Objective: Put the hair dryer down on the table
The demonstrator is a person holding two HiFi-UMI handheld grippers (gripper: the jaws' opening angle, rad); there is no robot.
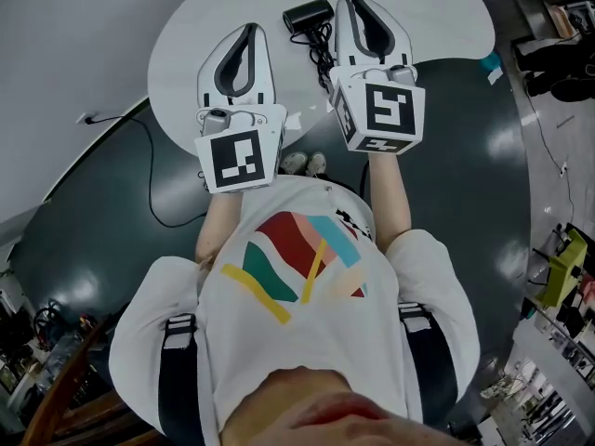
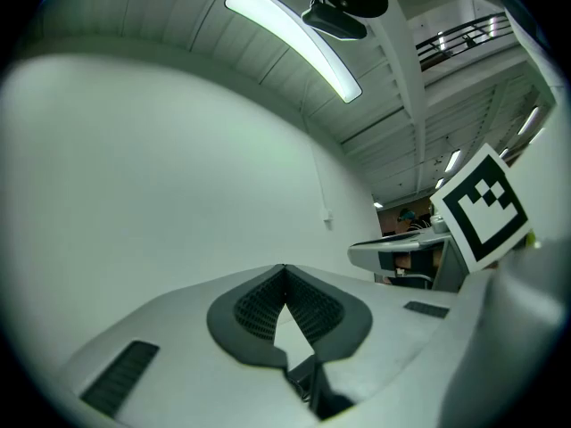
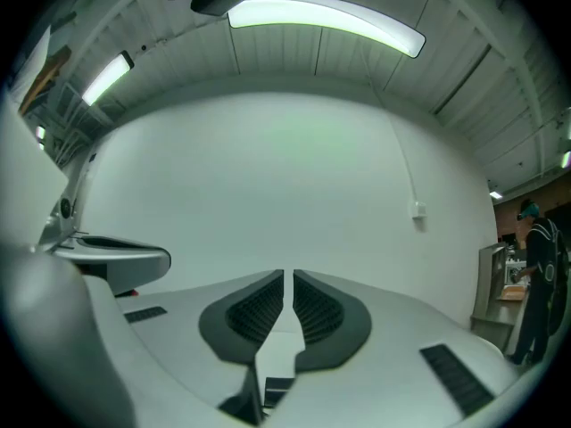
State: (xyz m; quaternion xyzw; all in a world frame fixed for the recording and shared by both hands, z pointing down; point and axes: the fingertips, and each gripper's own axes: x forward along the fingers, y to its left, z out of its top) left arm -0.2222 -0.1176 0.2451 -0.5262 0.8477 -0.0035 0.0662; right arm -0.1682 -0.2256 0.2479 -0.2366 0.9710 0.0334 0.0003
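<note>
Two grippers, the left gripper (image 1: 249,31) and the right gripper (image 1: 358,3), one hair dryer (image 1: 307,15), one table (image 1: 181,59), two shoes (image 1: 304,163)

A dark glossy floor (image 1: 483,147) mirrors the ceiling lights in pale patches. A black cable (image 1: 152,179) runs from a wall socket (image 1: 88,119) and loops across that floor. The wearer's white T-shirt (image 1: 307,342) bears a print of red, teal, yellow and green stripes (image 1: 297,263), with a dark strap (image 1: 181,374) over each shoulder, and a pair of pale shoes (image 1: 304,163) shows beyond the hem. A yellow-green object (image 1: 567,268) stands among clutter at the right edge. Overhead hangs a long light strip (image 3: 326,12) above a plain white wall (image 3: 285,168) carrying a small outlet box (image 3: 417,209). A person in dark clothes (image 3: 540,283) stands far right.
</note>
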